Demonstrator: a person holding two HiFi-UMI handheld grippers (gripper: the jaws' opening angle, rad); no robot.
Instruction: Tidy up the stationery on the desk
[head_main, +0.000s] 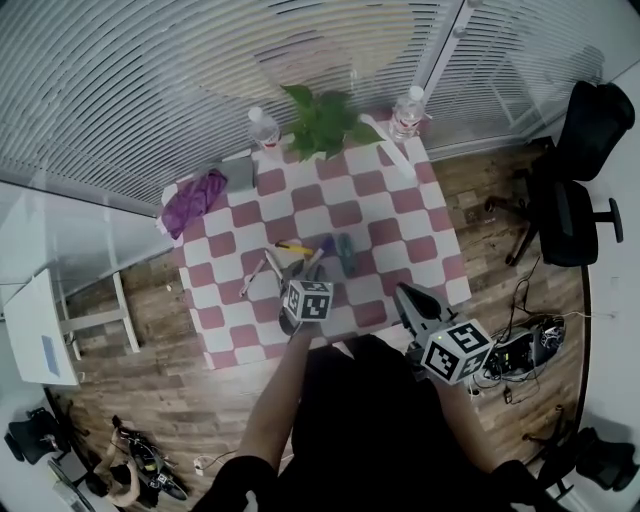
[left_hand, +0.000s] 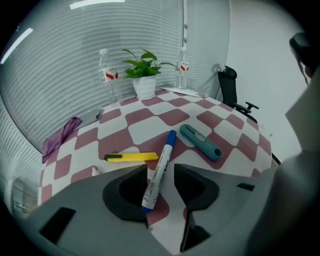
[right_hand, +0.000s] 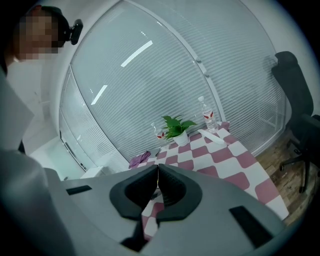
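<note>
Left hand-held gripper (left_hand: 160, 170): parted, straddling blue marker (left_hand: 163, 156) flat on tabletop (left_hand: 150, 117), lower centre of frame. Centre on barrel, lower fully, then squeeze evenly; steer clear of yellow cutter (left_hand: 131, 157) just left. Right hand-held gripper (right_hand: 158, 169): closed, empty.

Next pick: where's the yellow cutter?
Left gripper view: yellow cutter on the checkered cloth, just left of the marker between the left hand-held gripper's open jaws.
</note>
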